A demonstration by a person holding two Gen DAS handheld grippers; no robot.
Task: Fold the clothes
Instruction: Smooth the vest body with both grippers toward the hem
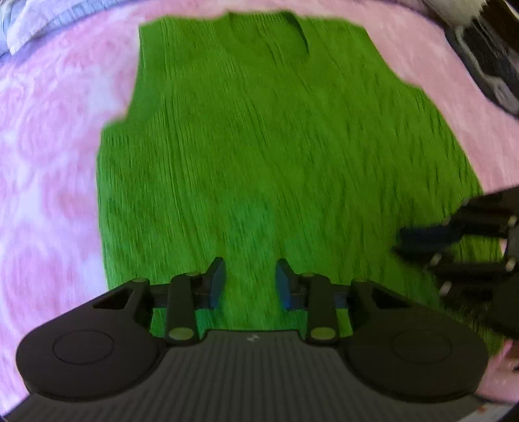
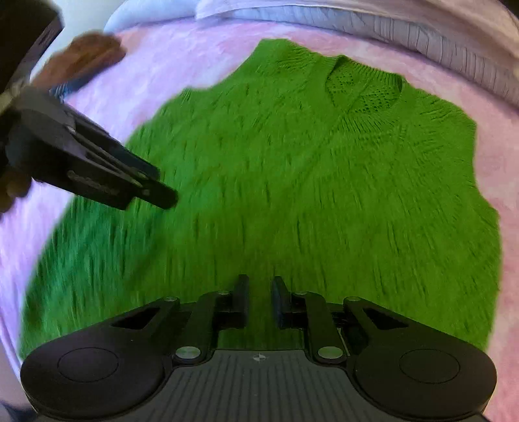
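Note:
A bright green knitted sleeveless sweater [image 1: 259, 155] lies flat on a pink blanket, with its neckline [image 1: 269, 35] at the far end. My left gripper [image 1: 250, 276] hovers over the sweater's near hem. Its blue-padded fingers stand apart and only cloth shows behind the gap. My right gripper [image 2: 260, 289] is over the same sweater [image 2: 292, 194] near the hem, its jaws a narrow slit apart with nothing between them. The neckline [image 2: 363, 91] shows at the upper right of the right wrist view. Each gripper also appears in the other's view: the right gripper [image 1: 400, 242], the left gripper [image 2: 168, 198].
The fuzzy pink blanket [image 1: 48, 162] surrounds the sweater on all sides. White and lavender bedding [image 2: 389, 22] is bunched along the far edge. A dark grey object [image 1: 486, 65] sits at the far right corner. A person's hand [image 2: 13, 191] holds the left gripper.

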